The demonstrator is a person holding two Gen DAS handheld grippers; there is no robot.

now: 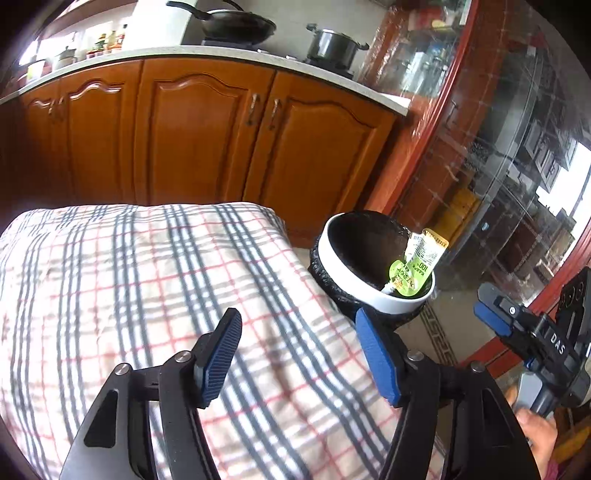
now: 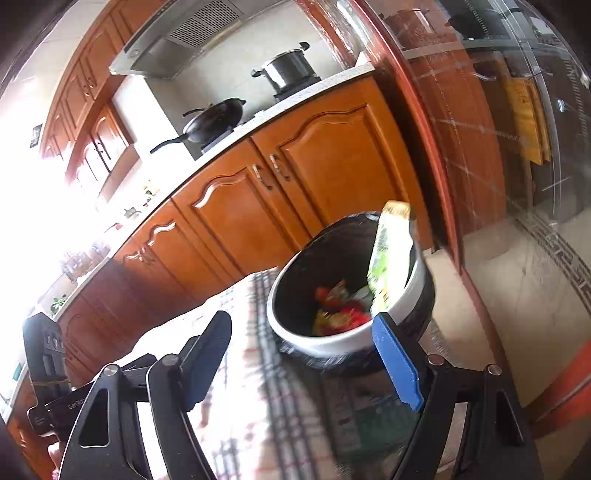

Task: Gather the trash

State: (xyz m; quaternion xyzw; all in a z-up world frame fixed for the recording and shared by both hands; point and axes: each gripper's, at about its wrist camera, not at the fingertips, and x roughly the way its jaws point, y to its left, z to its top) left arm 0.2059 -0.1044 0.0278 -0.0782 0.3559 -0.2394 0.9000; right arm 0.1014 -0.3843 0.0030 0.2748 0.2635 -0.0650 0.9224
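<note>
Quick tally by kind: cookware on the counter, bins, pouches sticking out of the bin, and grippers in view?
Cookware: 2, wok and pot
Bins: 1, trash bin
Pouches at the bin rim: 1, green pouch
Grippers: 2, left gripper and right gripper, both open and empty
Total: 6

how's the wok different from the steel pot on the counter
The wok is black, wide and shallow, with one long handle; the steel pot is shiny metal, taller and narrower, with two short side handles. The pot wears a lid; the wok shows no lid. In the left wrist view the wok sits left of the pot. Both stand on burners on the pale countertop.
</note>
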